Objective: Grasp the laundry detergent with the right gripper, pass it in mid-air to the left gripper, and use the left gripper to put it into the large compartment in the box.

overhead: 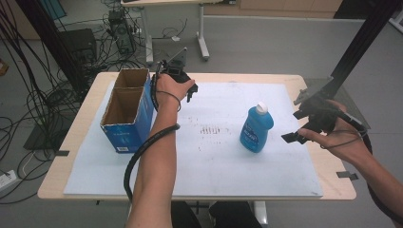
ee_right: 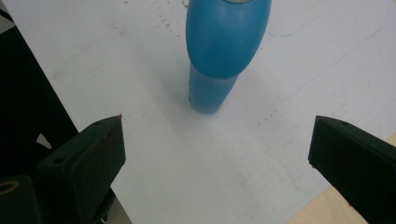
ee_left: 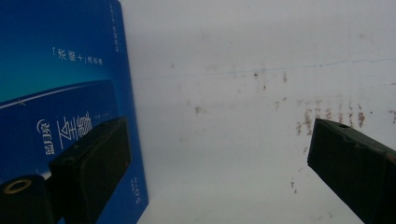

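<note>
Blue bottle (overhead: 256, 129) stands upright on the white mat (overhead: 228, 156), right of centre; long axis vertical, cap (overhead: 261, 107) pointing straight up. In the high view it leans slightly toward 1 o'clock, likely just camera perspective. Body is translucent blue plastic with a blue label carrying white print, white cap on top. In the right gripper view the bottle (ee_right: 219, 51) sits at 12 o'clock from the jaws, wider upper body tapering to a narrower base on the mat.

Right gripper (overhead: 304, 129) is at 3 o'clock from the bottle, near it but apart, not touching. Jaws spread wide, nothing between them, aimed at the bottle.

Left gripper (overhead: 186, 90) is at roughly 10 o'clock from the bottle, well apart from it, just beside the blue cardboard box (overhead: 127, 110) at the mat's left side. Jaws spread wide, gripping nothing; in the left gripper view one jaw sits in front of the box wall (ee_left: 60, 84), contact unclear. Box is open-topped with two compartments, long axis running 12 to 6.
</note>
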`<control>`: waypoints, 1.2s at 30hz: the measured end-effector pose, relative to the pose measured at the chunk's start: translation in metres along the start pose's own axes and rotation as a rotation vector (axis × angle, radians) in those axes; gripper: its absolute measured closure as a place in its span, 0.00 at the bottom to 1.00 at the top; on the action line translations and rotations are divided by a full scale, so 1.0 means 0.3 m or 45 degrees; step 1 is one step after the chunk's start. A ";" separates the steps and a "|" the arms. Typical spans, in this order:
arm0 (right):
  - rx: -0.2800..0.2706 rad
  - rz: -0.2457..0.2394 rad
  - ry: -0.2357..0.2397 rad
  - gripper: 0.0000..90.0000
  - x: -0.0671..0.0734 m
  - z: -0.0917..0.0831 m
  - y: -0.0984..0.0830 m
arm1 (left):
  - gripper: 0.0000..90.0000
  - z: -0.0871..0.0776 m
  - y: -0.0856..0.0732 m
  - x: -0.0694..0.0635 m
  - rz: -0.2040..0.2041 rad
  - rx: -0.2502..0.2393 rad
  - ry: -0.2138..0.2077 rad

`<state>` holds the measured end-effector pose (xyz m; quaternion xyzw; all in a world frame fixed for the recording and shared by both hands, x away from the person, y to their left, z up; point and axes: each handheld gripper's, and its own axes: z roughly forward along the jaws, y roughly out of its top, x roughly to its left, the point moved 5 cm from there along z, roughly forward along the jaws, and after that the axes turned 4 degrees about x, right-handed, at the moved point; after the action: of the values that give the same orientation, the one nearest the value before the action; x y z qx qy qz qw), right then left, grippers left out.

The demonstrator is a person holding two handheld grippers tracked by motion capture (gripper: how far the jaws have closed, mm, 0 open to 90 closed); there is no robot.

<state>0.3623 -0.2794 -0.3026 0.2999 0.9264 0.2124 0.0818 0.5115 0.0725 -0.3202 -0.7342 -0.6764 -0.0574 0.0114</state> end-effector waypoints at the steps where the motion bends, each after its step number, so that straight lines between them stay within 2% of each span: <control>1: -0.011 0.011 -0.010 0.04 0.000 0.008 -0.005 | 0.07 0.001 0.000 -0.001 -0.001 0.000 -0.003; 3: -0.021 0.029 -0.024 0.04 0.000 0.020 -0.012 | 0.07 0.003 0.000 0.000 -0.001 0.000 -0.005; 4: -0.047 0.046 -0.033 0.04 0.000 0.033 -0.018 | 0.07 0.004 0.000 0.001 0.000 0.001 -0.006; 5: -0.047 0.046 -0.033 0.04 0.000 0.033 -0.018 | 0.07 0.004 0.000 0.002 -0.001 -0.002 -0.008; 7: -0.085 0.094 -0.032 0.04 0.001 0.055 -0.026 | 0.07 0.007 -0.002 0.005 -0.001 0.002 -0.006; 10: -0.119 0.116 -0.022 0.04 0.003 0.078 -0.035 | 0.07 0.008 -0.002 0.013 -0.003 0.002 -0.005; 18: -0.178 0.145 -0.033 0.03 0.011 0.140 -0.053 | 0.07 0.015 -0.003 0.025 -0.005 0.003 -0.011; 21: -0.178 0.148 -0.028 0.04 0.014 0.158 -0.055 | 0.07 0.015 -0.003 0.025 -0.006 0.002 -0.015; 27: -0.232 0.192 -0.037 0.03 0.018 0.202 -0.054 | 0.07 0.017 -0.001 0.021 -0.002 0.003 -0.013; 29: -0.260 0.195 -0.034 0.03 0.022 0.222 -0.047 | 0.07 0.019 -0.001 0.019 0.001 0.006 -0.009; 36: -0.290 0.196 -0.044 0.03 0.031 0.257 -0.033 | 0.07 0.023 -0.001 0.025 0.004 0.010 -0.003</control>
<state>0.3711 -0.2546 -0.3765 0.3624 0.8691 0.3165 0.1149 0.5121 0.0806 -0.3263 -0.7352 -0.6756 -0.0537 0.0135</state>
